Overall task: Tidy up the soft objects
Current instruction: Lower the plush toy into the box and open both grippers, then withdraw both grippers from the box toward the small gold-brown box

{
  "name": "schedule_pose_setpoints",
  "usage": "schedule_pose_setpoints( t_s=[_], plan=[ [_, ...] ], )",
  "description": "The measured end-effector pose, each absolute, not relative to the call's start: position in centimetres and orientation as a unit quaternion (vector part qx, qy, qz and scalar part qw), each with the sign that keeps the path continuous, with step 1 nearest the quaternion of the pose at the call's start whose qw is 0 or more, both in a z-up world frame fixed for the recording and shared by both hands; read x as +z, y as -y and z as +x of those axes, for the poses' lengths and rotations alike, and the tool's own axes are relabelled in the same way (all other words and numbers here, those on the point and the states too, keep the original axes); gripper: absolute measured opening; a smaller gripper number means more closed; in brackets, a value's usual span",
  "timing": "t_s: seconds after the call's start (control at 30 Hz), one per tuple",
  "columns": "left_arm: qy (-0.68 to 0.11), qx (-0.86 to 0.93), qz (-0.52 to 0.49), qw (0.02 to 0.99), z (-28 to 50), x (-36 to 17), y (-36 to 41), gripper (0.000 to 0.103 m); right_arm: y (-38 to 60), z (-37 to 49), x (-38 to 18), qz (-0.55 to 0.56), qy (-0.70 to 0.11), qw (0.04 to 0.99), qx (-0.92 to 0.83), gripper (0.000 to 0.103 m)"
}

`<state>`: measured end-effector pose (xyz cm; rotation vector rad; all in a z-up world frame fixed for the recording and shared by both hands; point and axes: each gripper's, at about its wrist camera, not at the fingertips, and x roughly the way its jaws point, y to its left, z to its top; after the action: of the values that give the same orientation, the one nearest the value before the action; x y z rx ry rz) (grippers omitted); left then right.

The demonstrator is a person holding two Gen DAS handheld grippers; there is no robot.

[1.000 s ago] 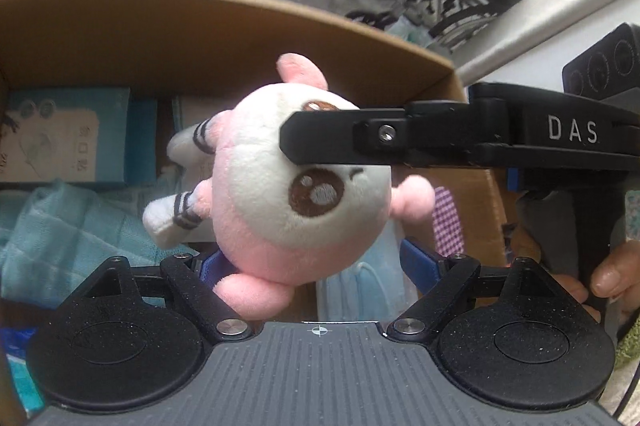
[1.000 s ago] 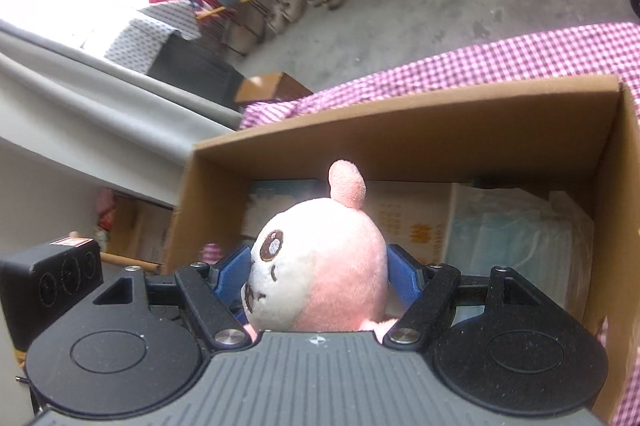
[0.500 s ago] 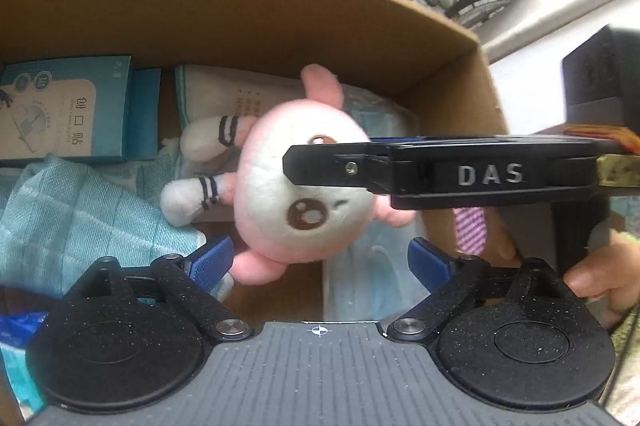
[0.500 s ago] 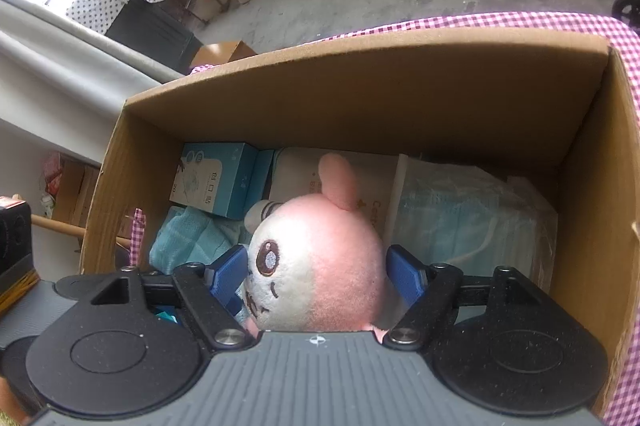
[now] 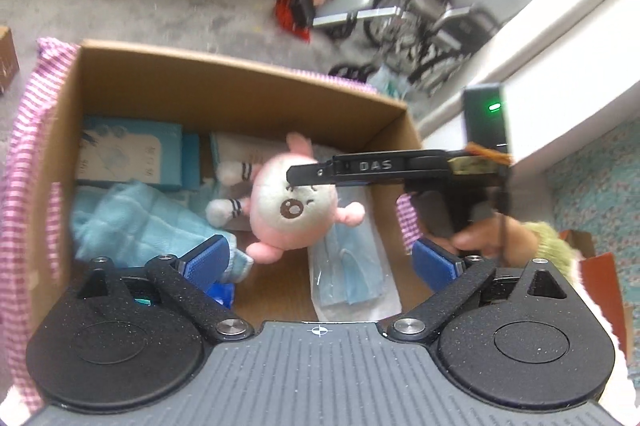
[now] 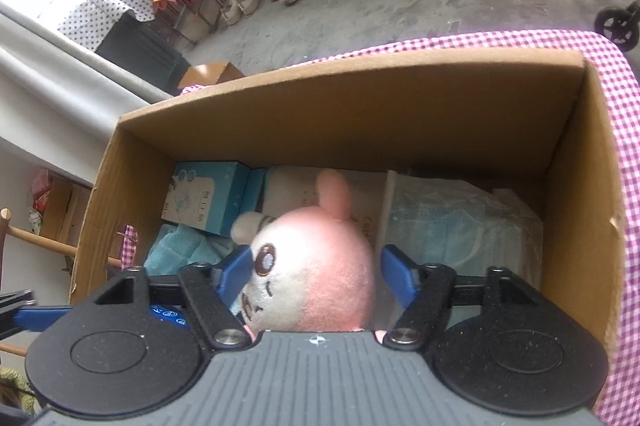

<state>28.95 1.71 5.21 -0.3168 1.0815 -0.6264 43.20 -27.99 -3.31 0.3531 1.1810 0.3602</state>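
Observation:
A round pink and white plush toy (image 5: 288, 214) with a striped tail hangs low inside a cardboard box (image 5: 224, 86). My right gripper (image 6: 314, 276) holds the plush toy (image 6: 320, 266) between its blue pads, and its jaws are closing on it. One black finger (image 5: 360, 166) of that gripper crosses the toy's face in the left wrist view. My left gripper (image 5: 320, 260) sits back above the box's near side. Its jaws are opening and nothing is between them.
Inside the box lie a folded light-blue towel (image 5: 132, 222), a blue carton (image 5: 124, 154) and wrapped face masks (image 5: 352, 278). The box (image 6: 340, 106) stands on a pink checked cloth (image 6: 624, 146). A person's hand (image 5: 476, 238) grips the right tool's handle. Wheelchairs and shoes stand on the floor beyond.
My left gripper let go of the plush toy, opened wider and drew back and up, so the whole box now shows. The right gripper tipped down with the toy, staying in place.

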Motion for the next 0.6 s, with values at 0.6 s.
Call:
schedule_pose_setpoints(
  t_s=[0.6],
  plan=[
    [-0.429, -0.299, -0.232, 0.820, 25.1, 6.7, -8.0, 0.100, 27.2, 44.1, -4.6, 0.166, -0.563, 0.776, 0.232, 0.066]
  ],
)
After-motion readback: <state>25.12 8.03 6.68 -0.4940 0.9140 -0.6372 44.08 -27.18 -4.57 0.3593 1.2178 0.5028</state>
